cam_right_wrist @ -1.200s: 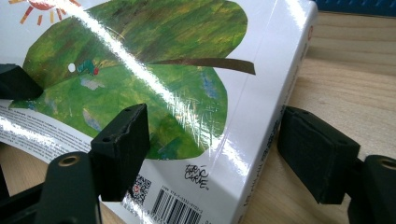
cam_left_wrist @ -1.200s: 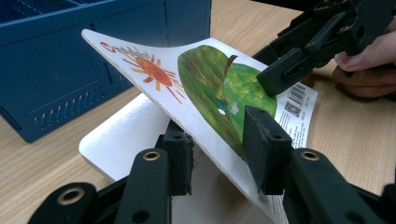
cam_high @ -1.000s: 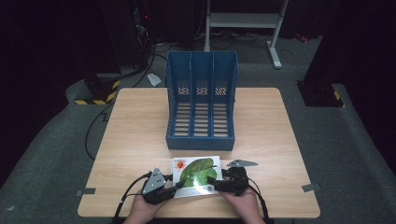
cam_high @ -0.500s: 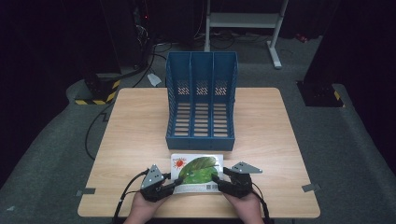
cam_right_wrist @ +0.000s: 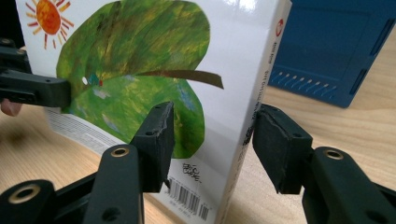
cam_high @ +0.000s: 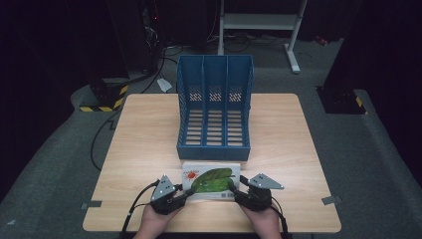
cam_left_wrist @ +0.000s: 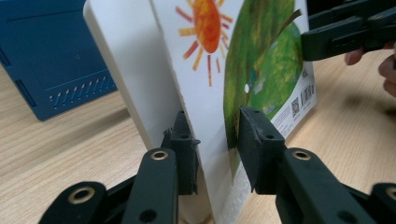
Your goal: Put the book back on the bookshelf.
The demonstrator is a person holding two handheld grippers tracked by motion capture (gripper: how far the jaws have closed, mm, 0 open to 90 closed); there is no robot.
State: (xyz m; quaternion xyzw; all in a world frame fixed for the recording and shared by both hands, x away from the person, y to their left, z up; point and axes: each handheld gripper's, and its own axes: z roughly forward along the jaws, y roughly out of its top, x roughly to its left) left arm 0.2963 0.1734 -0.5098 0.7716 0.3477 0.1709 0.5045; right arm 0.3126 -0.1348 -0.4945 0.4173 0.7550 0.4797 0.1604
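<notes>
A picture book (cam_high: 209, 180) with a green leaf and an orange sun on its white cover is held up on edge above the table's near side, cover facing me. My left gripper (cam_high: 186, 191) is shut on its left end; the jaws pinch cover and pages (cam_left_wrist: 215, 135). My right gripper (cam_high: 234, 189) is shut on the spine end, and its jaws straddle the book (cam_right_wrist: 212, 135). Each gripper view also shows the other gripper's jaw at the book's far end. A blue three-slot file rack (cam_high: 215, 104) stands just behind the book.
The wooden table (cam_high: 144, 134) has bare room to the left and right of the rack. The rack's open front faces me, and its blue wall (cam_left_wrist: 51, 56) is close behind the book. Tape marks sit near both front corners, and dark floor and cables surround the table.
The book has tipped up from a flatter lie to standing more on edge. Both hands rolled with it, and the right gripper's grey plate now faces up.
</notes>
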